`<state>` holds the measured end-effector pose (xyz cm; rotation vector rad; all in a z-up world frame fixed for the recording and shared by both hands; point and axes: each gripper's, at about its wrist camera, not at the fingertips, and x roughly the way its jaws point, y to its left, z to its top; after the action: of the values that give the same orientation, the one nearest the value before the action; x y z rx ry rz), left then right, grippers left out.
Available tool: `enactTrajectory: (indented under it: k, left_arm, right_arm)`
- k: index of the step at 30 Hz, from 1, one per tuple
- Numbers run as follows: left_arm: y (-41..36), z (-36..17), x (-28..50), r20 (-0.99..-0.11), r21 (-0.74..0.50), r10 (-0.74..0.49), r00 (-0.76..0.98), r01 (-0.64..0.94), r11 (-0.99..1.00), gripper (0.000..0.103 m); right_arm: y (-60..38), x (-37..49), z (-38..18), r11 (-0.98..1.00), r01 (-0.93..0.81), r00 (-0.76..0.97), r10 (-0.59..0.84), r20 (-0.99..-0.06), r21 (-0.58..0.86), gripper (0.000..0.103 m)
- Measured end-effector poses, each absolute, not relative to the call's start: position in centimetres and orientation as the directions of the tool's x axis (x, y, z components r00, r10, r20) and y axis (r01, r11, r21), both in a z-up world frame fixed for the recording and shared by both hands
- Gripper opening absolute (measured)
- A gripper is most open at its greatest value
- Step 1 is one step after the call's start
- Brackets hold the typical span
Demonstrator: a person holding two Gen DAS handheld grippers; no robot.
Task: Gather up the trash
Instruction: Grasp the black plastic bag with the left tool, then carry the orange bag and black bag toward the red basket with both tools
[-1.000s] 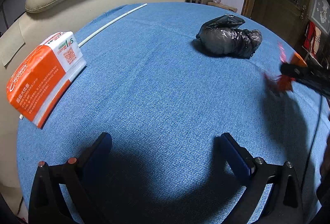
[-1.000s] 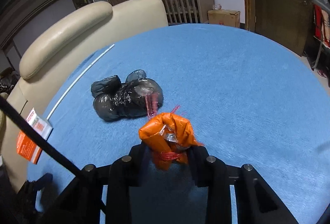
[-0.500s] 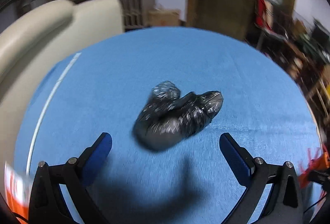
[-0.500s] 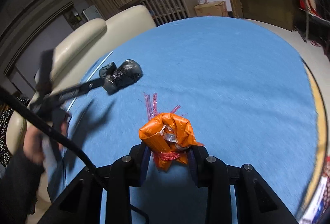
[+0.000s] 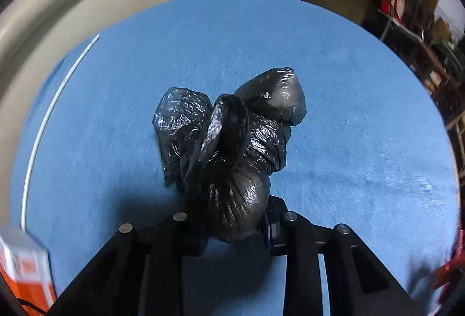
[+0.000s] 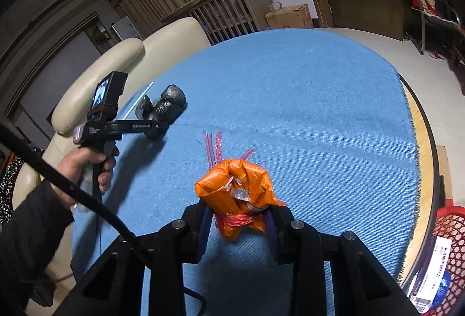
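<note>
We have the black trash bag (image 5: 232, 159) clamped in our left gripper (image 5: 235, 231), above the blue tablecloth (image 5: 348, 83); half a second ago those jaws stood wide with the bag lying ahead. Our right gripper (image 6: 237, 218) stays clamped on the orange bag (image 6: 235, 185).

The tied bag (image 5: 232, 159) sits between the jaws of the left gripper (image 5: 235, 231), above the tablecloth (image 5: 348, 112). The rod (image 5: 49, 112) lies far left of that tool; the box (image 5: 23, 266) — near-left, at the cloth edge.

The knotted bag (image 6: 237, 191) sits between the jaws of the right gripper (image 6: 238, 224). The basket (image 6: 449, 234) stands near-right of this tool — beyond the table rim (image 6: 427, 164).
</note>
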<state>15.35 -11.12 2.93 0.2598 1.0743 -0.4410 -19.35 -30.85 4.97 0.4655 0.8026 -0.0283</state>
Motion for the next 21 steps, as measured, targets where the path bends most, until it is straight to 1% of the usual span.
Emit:
enactTrajectory:
  k: [4, 10, 14, 17, 21]
  left_arm:
    - [-9.6, 4.5, 12.6, -0.880, 0.002, -0.196, 0.433, 0.416, 0.910, 0.029]
    - [-7.7, 7.2, 12.4, -0.873, 0.022, -0.122, 0.472, 0.288, 0.957, 0.029]
    - [-7.5, 8.6, 11.9, -0.857, 0.041, -0.099, 0.506, 0.258, 0.965, 0.029]
    - [-7.4, 8.9, 11.6, -0.850, 0.031, -0.101, 0.517, 0.240, 0.970, 0.029]
    - [-8.1, 8.0, 10.8, -0.846, 0.029, -0.100, 0.524, 0.232, 0.972, 0.029]
  right_arm:
    - [-30.3, -19.5, 5.2, 0.896, 0.178, 0.709, 0.169, -0.685, 0.406, 0.034]
    - [-29.1, -20.6, 5.9, 0.895, 0.139, 0.729, 0.197, -0.656, 0.423, 0.034]
    - [-28.5, -22.1, 6.4, 0.897, 0.122, 0.742, 0.202, -0.640, 0.425, 0.034]
    - [-27.9, -23.7, 6.7, 0.898, 0.121, 0.748, 0.198, -0.633, 0.423, 0.035]
    - [-27.4, -26.0, 7.2, 0.902, 0.125, 0.756, 0.183, -0.629, 0.412, 0.034]
